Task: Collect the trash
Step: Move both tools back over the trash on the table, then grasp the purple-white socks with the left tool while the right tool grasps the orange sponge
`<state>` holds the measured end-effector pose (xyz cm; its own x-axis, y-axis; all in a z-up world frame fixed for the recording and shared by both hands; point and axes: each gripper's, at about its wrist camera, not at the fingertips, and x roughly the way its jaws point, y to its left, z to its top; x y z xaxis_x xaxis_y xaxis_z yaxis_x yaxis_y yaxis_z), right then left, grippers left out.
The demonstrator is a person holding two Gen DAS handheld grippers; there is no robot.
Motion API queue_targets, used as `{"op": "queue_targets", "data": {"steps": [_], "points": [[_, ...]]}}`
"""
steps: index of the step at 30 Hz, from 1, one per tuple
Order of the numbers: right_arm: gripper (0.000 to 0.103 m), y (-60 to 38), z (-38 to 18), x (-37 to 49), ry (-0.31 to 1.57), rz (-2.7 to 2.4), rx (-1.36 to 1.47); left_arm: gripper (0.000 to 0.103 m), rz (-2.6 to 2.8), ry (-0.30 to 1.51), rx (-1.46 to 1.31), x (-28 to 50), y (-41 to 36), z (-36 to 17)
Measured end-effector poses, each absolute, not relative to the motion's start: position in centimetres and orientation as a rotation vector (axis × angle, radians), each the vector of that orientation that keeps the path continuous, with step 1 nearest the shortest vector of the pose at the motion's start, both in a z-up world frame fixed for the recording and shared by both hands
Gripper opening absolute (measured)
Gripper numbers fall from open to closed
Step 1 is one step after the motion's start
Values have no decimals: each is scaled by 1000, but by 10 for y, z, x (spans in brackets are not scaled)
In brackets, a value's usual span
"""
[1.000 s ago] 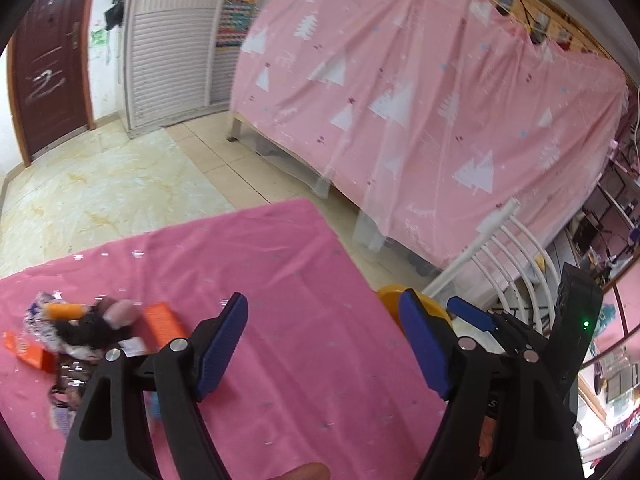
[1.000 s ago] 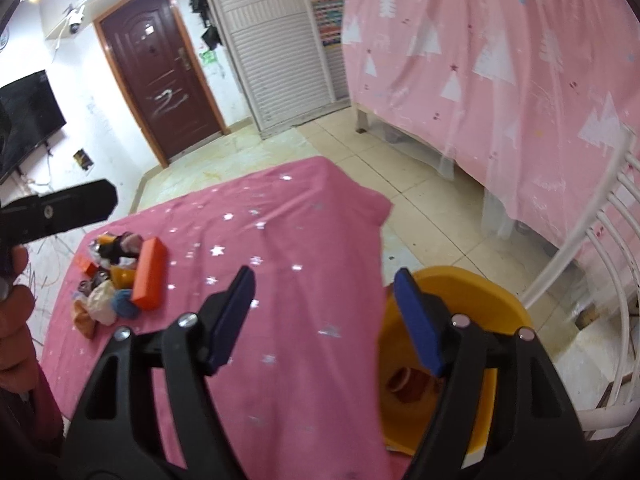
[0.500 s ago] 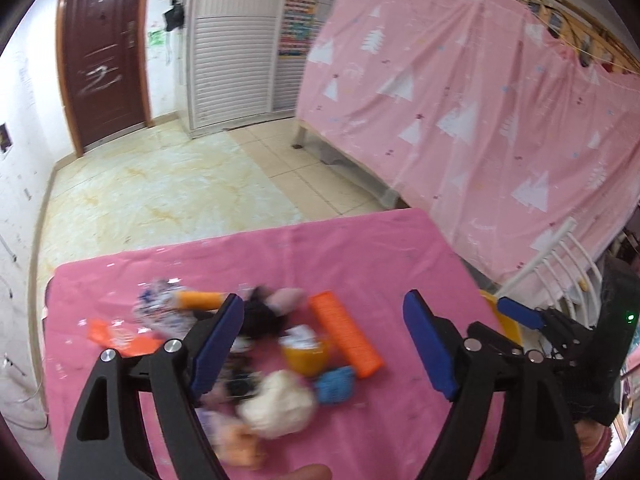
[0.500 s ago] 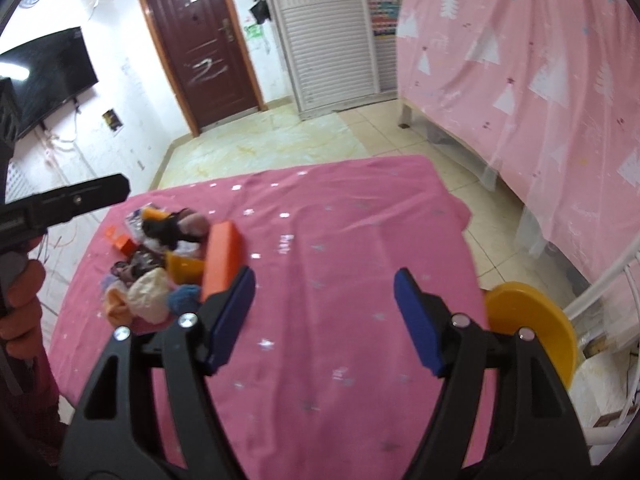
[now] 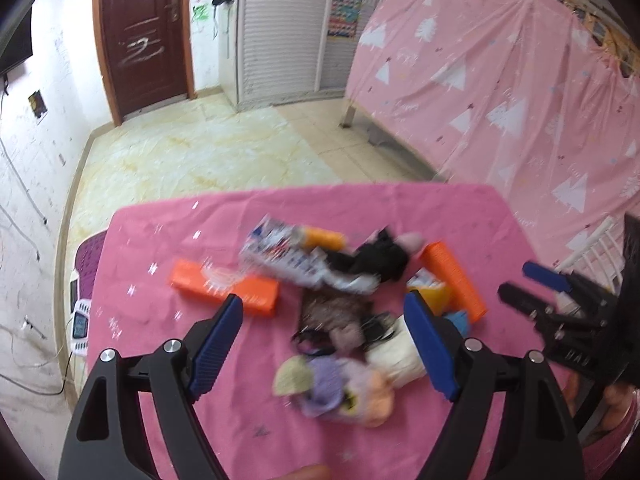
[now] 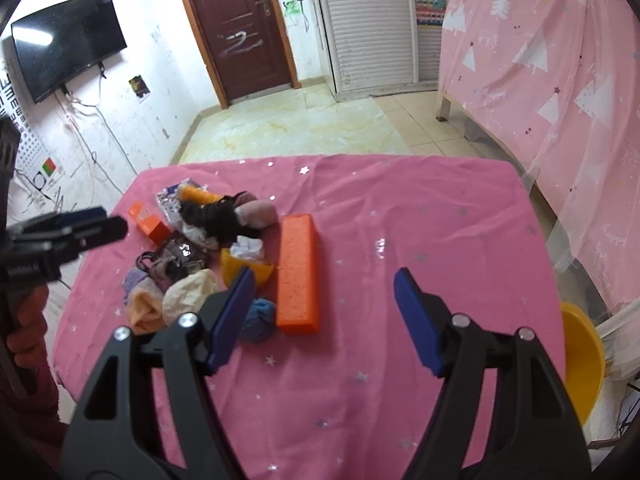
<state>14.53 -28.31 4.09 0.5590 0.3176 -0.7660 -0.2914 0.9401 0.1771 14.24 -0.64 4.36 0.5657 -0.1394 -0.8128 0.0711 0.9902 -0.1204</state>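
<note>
A pile of trash lies on the pink tablecloth (image 6: pixel 400 220): a long orange block (image 6: pixel 298 272), a small orange box (image 5: pixel 224 288), a foil wrapper (image 5: pixel 288 256), a black rag (image 5: pixel 372 260), a yellow cup (image 6: pixel 240 268) and several crumpled balls. My left gripper (image 5: pixel 324 332) hangs open above the near side of the pile, with nothing between its fingers. My right gripper (image 6: pixel 326 312) is open and empty too, above the cloth just right of the orange block. Each gripper shows at the edge of the other's view. A yellow bin (image 6: pixel 580 360) stands off the table's right edge.
A pink curtain (image 6: pixel 560 60) hangs over a bed frame to the right of the table. Tiled floor leads back to a brown door (image 6: pixel 244 28). A purple stool (image 5: pixel 90 256) and a white device (image 5: pixel 80 328) are by the table's left side.
Both grippers have swung left, away from the yellow bin and over to the trash pile. The pile now sits in the middle of the left wrist view. Both stay open.
</note>
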Motion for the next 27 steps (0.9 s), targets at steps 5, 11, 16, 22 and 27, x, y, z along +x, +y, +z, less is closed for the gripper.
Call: {"op": "queue_targets", "data": {"steps": [5, 11, 16, 22, 27], "points": [[69, -273, 32, 151, 937, 362, 24, 76, -129, 1010, -87, 133, 2, 24], [69, -265, 26, 156, 959, 363, 14, 76, -203, 1049, -101, 126, -2, 8], [69, -257, 17, 162, 984, 363, -5, 50, -241, 1138, -38, 128, -19, -13], [62, -249, 8, 169, 998, 349, -37, 25, -246, 1145, -64, 124, -11, -15], [49, -248, 1, 171, 1010, 334, -44, 20, -238, 1141, -57, 118, -8, -15]]}}
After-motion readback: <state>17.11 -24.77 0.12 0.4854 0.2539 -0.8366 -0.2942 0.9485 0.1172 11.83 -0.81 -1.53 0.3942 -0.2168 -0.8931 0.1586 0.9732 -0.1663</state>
